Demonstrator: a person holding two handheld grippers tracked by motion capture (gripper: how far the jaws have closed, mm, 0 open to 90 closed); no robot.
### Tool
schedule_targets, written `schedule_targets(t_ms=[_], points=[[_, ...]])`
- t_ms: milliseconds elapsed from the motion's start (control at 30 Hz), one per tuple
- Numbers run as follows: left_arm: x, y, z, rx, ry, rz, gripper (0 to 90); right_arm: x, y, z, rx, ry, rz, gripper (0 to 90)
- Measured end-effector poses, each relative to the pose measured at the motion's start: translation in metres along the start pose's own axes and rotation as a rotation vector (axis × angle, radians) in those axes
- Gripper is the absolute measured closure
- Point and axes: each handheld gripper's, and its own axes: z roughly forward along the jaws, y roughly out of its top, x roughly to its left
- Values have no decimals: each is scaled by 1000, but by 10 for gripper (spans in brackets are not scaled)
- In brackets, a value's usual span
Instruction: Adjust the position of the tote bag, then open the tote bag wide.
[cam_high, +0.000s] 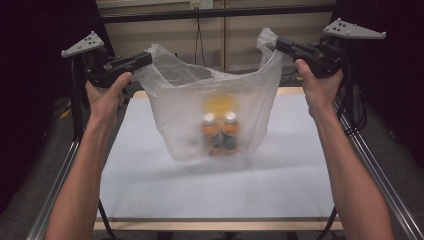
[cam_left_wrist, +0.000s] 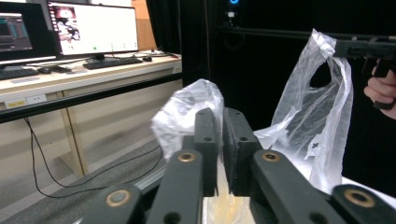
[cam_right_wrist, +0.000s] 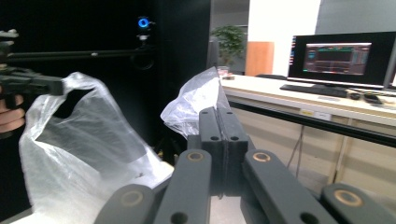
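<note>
Above the table, both grippers clamp the plastic bag, blurring seemingly two bottles.

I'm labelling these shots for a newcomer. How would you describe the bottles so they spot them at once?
Find the white table, then the clear bag hung above it between two tongs. The bottles stand side by side at its bottom: orange, white-capped, blurred by the plastic.

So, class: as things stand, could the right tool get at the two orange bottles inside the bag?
Probably not. The right tool is shut on a handle of the plastic bag, as the left tool is on the other, and the orange bottles sit low inside, walled by film.
</note>
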Motion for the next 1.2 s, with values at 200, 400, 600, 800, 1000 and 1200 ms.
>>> schedule_targets(t_ms=[200,400,600,800,1000,1200], points=[[-5,-2,6,2,0,-4,576,2,-3,0,15,-1,-11,749],[-17,-4,-1,-23,-22,6,354,11,-7,2,13,48,-7,524],[-32,-9,-4,-5,-45,45,377,25,-15,4,55,93,-20,474],[-39,-21,5,34,-121,62,843,32,-26,12,127,146,-39,703],[-37,-36,17,86,-134,63,900,29,-36,16,155,171,-23,899],[-35,-47,21,106,-136,51,900,23,-47,16,173,158,-4,900]])
